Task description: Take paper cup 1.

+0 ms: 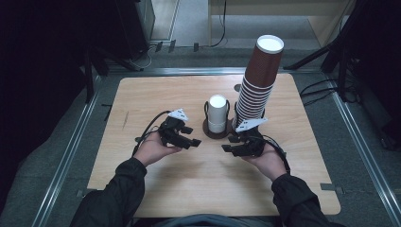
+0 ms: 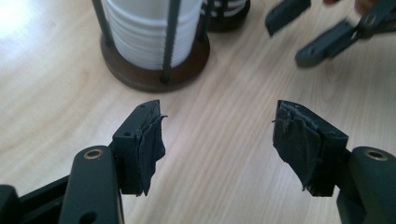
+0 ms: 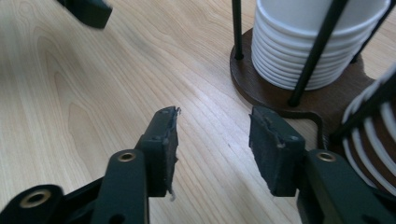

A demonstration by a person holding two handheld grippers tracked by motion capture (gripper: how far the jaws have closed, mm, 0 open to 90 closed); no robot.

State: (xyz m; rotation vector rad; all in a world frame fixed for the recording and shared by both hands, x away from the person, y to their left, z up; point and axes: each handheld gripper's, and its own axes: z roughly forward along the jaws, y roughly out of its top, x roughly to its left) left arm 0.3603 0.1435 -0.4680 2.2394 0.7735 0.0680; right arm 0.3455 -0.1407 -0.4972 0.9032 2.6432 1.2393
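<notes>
Setting: dark room, pale wooden table (image 1: pixel 142 94) on a grey floor, cables along the far edge.
Rack: dark round-based wire holder (image 1: pixel 208 131) near the table's middle, a little toward the far edge.
White cups: short nested stack (image 1: pixel 217 113) upright inside the holder's wires.
Brown cups: tall nested stack (image 1: pixel 259 80), leaning slightly, just beside the white cups on the side of the right edge.
Left gripper (image 1: pixel 191 141): held above bare wood, near-side and left of the holder; jaws apart, nothing between the pads.
Right gripper (image 1: pixel 229 147): close to the holder's base on its near side, facing the left one; jaws parted, empty too.
Step in hand: probably the approach to the white cups, no contact yet.
Doing it well: best to come in between two wires rather than across one, square the pads on the top cup's rim, close gently to avoid crushing paper, lift straight up, and steady the holder with the other tool.
Risk: knocking the leaning brown stack with the right wrist.
</notes>
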